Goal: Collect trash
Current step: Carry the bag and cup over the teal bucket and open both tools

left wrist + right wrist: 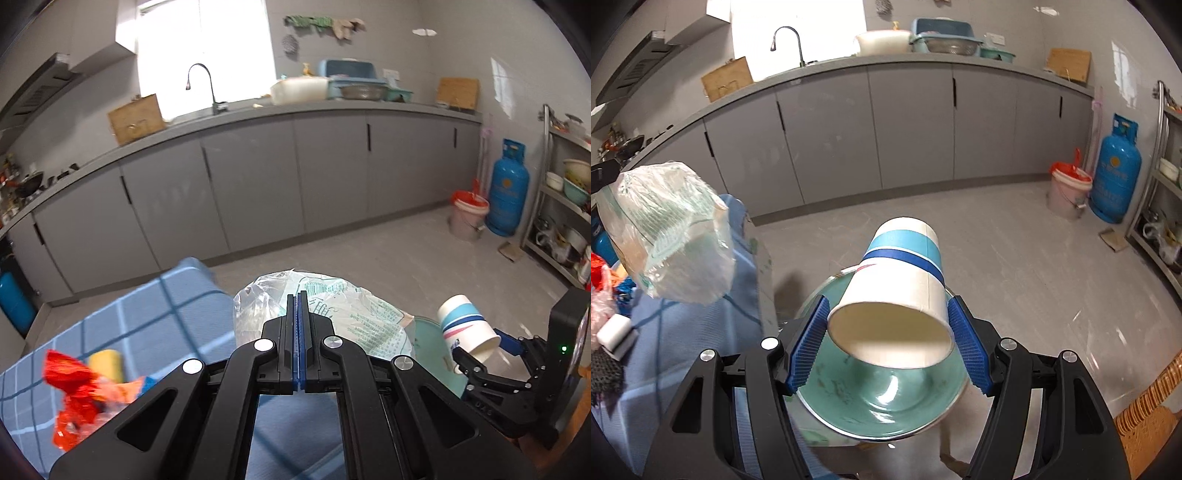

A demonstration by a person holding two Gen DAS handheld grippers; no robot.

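My left gripper [297, 306] is shut on a clear plastic bag with green print [332, 314] and holds it above the blue checked tablecloth [155, 314]. The bag also shows in the right wrist view [668, 229], at the left. My right gripper [888, 332] is shut on a white paper cup with blue bands [901, 288], tipped mouth toward the camera, above a green round basin [886, 402]. In the left wrist view the cup [465, 328] and the right gripper [476, 350] are at the right. Red wrappers [74, 398] and a yellow item [107, 363] lie on the cloth.
Grey kitchen cabinets [258, 184] with a sink tap [201, 85] run along the back. A blue gas cylinder [508, 188] and a bucket with a red bag [467, 218] stand at the right by a metal rack [565, 206]. A white roll [615, 336] lies on the cloth.
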